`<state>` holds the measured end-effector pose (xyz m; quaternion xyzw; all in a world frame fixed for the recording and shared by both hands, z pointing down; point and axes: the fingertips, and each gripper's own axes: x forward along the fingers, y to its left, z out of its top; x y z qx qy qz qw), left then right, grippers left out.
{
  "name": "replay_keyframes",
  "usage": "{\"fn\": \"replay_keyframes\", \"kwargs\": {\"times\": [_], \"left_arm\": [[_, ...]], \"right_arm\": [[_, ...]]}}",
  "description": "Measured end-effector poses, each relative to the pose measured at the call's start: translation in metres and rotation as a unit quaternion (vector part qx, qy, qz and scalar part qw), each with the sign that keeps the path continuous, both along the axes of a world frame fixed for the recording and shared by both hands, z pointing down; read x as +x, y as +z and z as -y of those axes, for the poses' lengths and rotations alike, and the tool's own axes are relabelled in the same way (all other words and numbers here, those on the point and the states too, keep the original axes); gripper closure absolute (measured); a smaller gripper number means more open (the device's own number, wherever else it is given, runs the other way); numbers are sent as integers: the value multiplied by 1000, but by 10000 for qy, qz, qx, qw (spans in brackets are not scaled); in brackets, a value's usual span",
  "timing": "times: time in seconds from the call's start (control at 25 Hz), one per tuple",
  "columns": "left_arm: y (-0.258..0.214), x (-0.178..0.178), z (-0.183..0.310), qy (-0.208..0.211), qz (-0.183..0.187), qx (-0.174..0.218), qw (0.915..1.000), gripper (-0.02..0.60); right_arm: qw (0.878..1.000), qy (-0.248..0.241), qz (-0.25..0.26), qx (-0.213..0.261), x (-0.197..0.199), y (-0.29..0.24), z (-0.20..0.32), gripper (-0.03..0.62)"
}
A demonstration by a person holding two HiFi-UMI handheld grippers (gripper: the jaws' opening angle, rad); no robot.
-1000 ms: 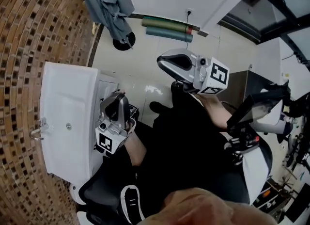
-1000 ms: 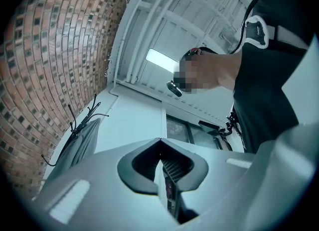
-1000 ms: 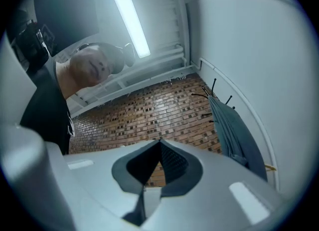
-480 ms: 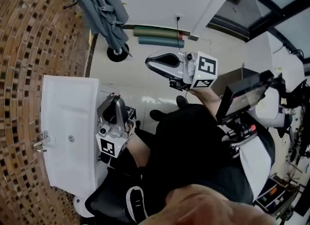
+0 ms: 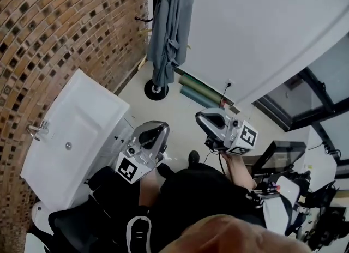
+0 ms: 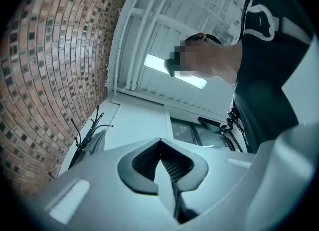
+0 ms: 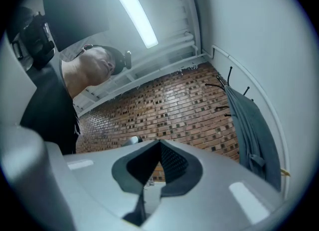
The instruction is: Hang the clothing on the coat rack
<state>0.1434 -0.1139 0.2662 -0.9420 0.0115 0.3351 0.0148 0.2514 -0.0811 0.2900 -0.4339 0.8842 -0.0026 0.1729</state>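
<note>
Garment hanging on rack, task seemingly done | left gripper, right gripper hovering, jaws together, holding nothing.

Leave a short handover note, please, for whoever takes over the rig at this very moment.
Left tool: jaws shut, nothing between them, raised in front of the person.
Right tool: jaws shut, empty, also raised.
Grey coat: hanging on the coat rack in the corner, clear of both tools.
Done: the coat is on the rack.
Left: apparently nothing. At most, check that it sits firmly on its hook, which the head view crops.
</note>
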Motion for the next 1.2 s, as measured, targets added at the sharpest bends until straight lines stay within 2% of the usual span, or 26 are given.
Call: {"fn": "replay_keyframes", "kwargs": {"times": [0.24, 0.48, 0.88, 1.2], "left_arm": [[-12, 45, -20, -164, 210, 210, 9994, 578], [-36, 91, -29, -481, 587, 567, 9955, 578], [-30, 166, -40, -831, 1231, 660, 9867, 578], [-20, 202, -47, -966, 1467, 654, 9823, 578]], "right_arm": [[9992, -74, 72, 383, 47, -10, -23, 592], [9959, -206, 434, 770, 99, -24, -33, 592], [9936, -16, 816, 786, 204, -9, -47, 592], [9910, -291, 1056, 772, 231, 8, -44, 592]]}}
